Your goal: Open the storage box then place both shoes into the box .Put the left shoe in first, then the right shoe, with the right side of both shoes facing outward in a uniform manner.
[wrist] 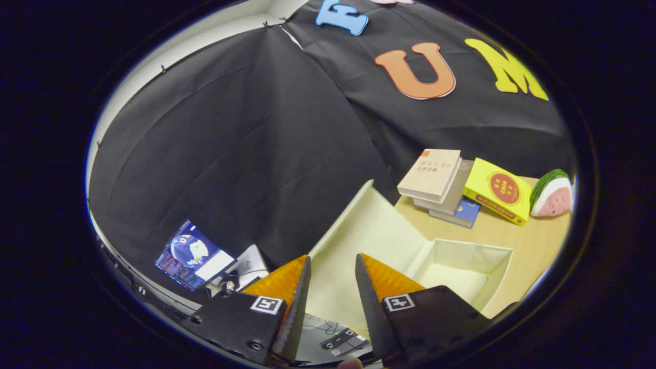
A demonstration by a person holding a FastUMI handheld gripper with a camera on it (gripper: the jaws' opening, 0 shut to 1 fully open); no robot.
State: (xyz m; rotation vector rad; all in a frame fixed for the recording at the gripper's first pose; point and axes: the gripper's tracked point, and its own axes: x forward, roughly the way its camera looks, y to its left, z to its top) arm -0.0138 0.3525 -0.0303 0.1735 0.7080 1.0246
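Storage box (pixel 461 266) open, lid (pixel 359 241) raised ahead of tongs (pixel 333 266), spread apart, empty, books (pixel 435 177) and watermelon slice (pixel 552 193) beyond.

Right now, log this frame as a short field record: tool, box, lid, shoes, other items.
tool: tool open, nothing between the fingers
box: storage box open, inside looks bare
lid: lid raised, just ahead of the fingers
shoes: not yet in the box
other items: stacked books, yellow book, watermelon slice on the table beyond the box
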